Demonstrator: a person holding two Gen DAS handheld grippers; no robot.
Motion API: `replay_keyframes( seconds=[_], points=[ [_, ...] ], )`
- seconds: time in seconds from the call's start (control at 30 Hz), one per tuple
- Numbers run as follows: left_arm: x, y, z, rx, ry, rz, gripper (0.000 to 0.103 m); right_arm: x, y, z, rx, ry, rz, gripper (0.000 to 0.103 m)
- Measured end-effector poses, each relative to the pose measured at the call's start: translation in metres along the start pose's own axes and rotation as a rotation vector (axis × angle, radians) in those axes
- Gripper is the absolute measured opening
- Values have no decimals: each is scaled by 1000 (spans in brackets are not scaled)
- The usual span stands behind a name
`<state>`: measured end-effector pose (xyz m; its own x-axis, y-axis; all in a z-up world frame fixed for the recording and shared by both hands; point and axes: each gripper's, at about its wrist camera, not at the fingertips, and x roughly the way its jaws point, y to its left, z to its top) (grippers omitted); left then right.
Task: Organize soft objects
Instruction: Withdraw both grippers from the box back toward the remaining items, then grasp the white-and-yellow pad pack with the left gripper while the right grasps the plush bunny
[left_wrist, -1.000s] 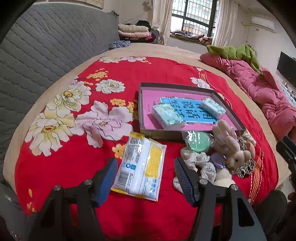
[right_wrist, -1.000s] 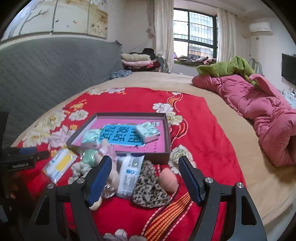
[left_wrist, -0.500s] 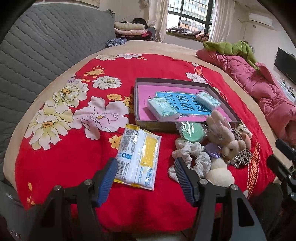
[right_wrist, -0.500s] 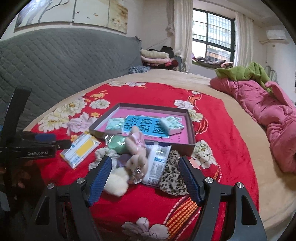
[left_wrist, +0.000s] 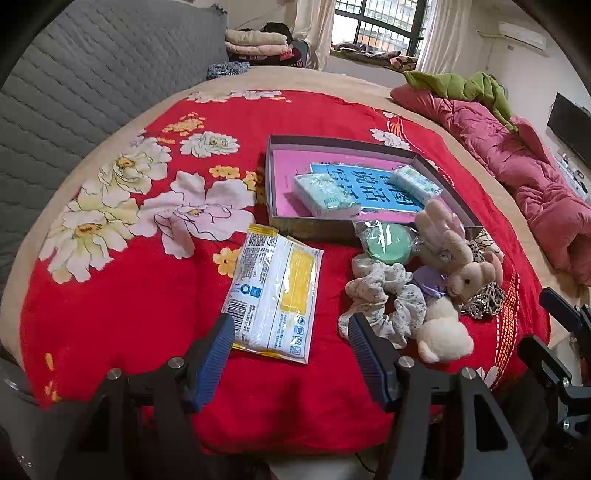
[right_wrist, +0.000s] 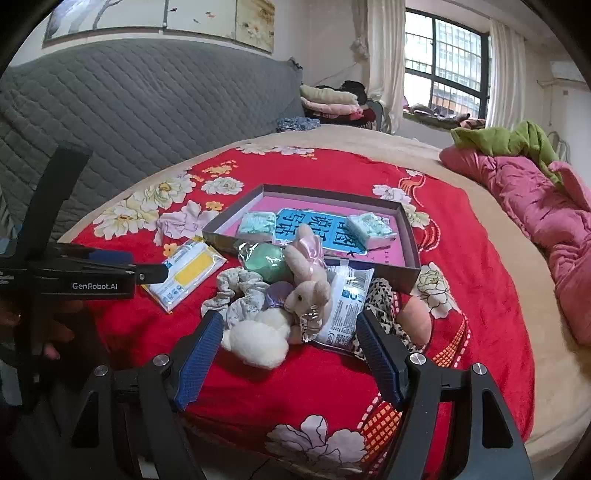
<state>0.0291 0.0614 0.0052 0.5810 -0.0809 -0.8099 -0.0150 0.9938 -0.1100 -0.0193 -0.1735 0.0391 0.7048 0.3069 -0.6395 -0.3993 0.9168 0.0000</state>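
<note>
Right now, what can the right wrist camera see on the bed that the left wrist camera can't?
Only the right wrist view shows the peach round thing, the white wipes packet behind the bunny, and the left gripper from the side. Only the left wrist view shows the TV. Both show the box, plush bunny, yellow packet, scrunchie and green pouch.
</note>
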Motion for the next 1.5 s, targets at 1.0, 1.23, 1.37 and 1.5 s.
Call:
replay_keyframes(
  seconds=[1.0,1.23,1.37,1.5],
  points=[
    [69,-1,16,95,113,72,66,47,-17,-3,43,49,0,76],
    [79,0,18,97,132,72,68,69,-24,6,79,53,-29,76],
    [84,1,19,94,141,68,68,79,-28,8,87,60,-30,76],
    [88,0,21,100,146,72,68,85,-28,8,76,59,-35,76]
  ],
)
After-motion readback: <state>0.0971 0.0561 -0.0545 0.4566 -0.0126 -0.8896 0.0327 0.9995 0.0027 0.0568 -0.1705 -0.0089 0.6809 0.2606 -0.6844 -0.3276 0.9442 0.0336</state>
